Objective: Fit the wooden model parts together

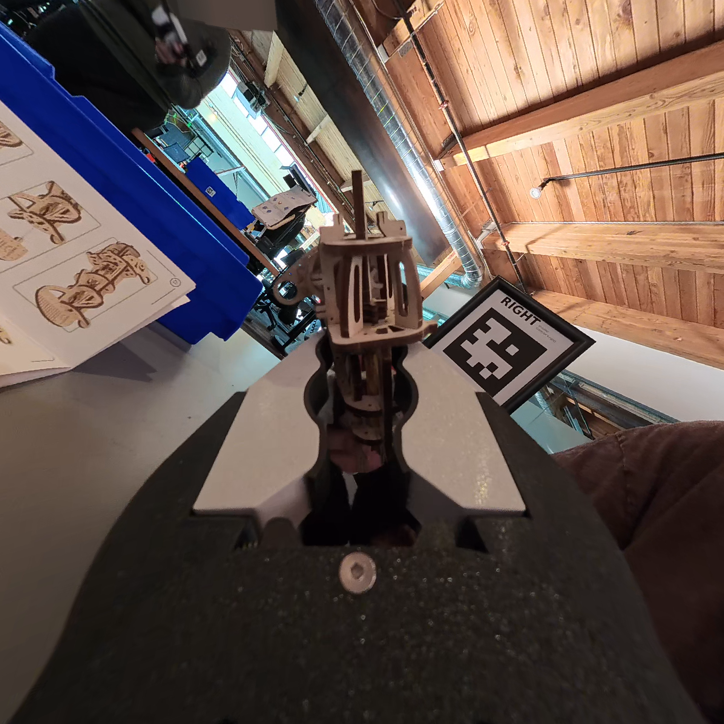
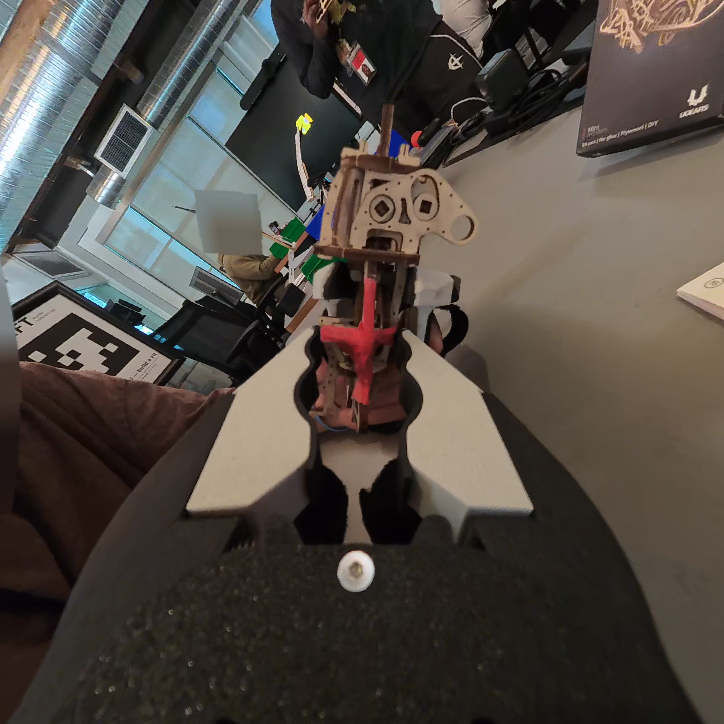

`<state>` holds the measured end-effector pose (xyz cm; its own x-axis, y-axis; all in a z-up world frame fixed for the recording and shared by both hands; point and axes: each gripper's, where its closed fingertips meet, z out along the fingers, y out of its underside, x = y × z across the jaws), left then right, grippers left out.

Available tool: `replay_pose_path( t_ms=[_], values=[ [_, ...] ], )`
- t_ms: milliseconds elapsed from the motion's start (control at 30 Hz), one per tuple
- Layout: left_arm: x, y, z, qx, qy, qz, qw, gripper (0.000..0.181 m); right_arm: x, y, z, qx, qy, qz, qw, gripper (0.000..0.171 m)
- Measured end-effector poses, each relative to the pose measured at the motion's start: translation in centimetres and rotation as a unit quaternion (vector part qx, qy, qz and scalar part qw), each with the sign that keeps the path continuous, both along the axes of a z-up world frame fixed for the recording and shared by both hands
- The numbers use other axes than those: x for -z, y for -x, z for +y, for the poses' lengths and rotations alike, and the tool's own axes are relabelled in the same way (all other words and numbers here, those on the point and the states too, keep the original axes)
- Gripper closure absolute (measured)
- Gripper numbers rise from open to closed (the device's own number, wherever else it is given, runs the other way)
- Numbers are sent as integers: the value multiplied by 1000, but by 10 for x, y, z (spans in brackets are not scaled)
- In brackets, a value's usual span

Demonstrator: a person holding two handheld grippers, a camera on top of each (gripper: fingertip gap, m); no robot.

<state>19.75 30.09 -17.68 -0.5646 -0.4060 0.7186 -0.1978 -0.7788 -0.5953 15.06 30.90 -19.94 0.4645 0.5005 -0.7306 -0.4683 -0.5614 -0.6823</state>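
The wooden model (image 1: 368, 282) is a plywood frame with slotted ribs and a dark rod sticking out of its far end. My left gripper (image 1: 360, 352) is shut on its lower part and holds it in the air. In the right wrist view the model (image 2: 395, 207) shows a flat drilled side plate and a red cross-shaped part (image 2: 364, 337). My right gripper (image 2: 358, 341) is shut on the model's near end at the red part. The left gripper's white fingers (image 2: 435, 290) clamp the model just beyond. The right gripper's tag plate (image 1: 505, 344) shows close on the right.
An instruction booklet (image 1: 78, 254) leans on a blue bin (image 1: 156, 188) on the grey table (image 1: 78, 450). A black kit box (image 2: 646, 70) and a booklet (image 2: 705, 297) lie on the table (image 2: 568, 274). A brown sleeve (image 1: 646, 509) is near. People sit behind. Tip to tip, the grippers are about 4 cm apart.
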Motion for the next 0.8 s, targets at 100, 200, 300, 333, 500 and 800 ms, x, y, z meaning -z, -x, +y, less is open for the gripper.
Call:
replay_pose_path(
  t_ms=[100,200,300,333,500,800],
  values=[
    [1,-1,-3,0,-11,4,1000,155,2,0,-2,-3,4,-5,1000,135],
    [2,-2,-3,-1,-13,7,1000,155,4,1,-2,-4,7,-1,1000,136],
    [2,-2,-2,-1,-11,5,1000,155,3,1,-1,-4,6,-4,1000,136],
    [2,-2,-2,-2,-11,5,1000,155,4,2,-1,-3,7,-9,1000,136],
    [1,-1,0,-8,-11,3,1000,156,5,1,1,6,10,-43,999,137],
    [3,-2,-3,-4,-22,9,1000,155,6,0,-1,0,16,-41,999,137]
  ],
)
